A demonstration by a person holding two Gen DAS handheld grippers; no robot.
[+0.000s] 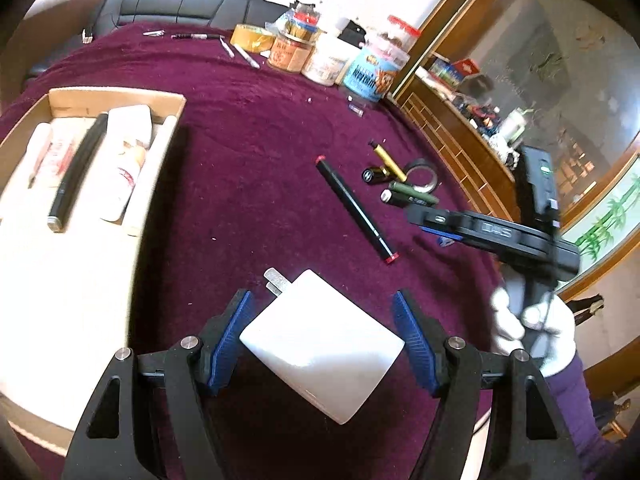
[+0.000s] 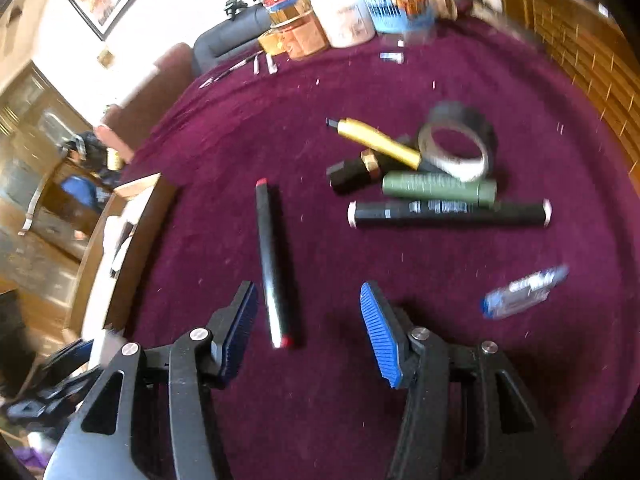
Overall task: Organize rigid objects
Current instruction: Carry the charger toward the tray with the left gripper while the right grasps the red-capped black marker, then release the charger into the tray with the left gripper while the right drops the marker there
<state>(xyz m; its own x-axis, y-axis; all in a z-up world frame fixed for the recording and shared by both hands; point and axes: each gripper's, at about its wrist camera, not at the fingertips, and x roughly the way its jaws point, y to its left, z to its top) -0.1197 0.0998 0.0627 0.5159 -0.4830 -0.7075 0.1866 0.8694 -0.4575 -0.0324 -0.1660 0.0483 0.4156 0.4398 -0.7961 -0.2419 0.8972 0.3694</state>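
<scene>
Purple cloth covers the tabletop (image 1: 260,128). My left claw (image 1: 322,344) grips a white charger (image 1: 320,344) by its corners; it could twist out. My right claw (image 2: 308,320) is open, empty.

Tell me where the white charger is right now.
In the left wrist view the white charger sits low and central between the left gripper's blue pads, prongs toward the cardboard box, above the maroon cloth.

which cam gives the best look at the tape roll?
Right wrist. The tape roll is large there, its open core visible, leaning on the gold tube. In the left wrist view the roll is small and far off, partly hidden behind the cluster of tubes.
</scene>
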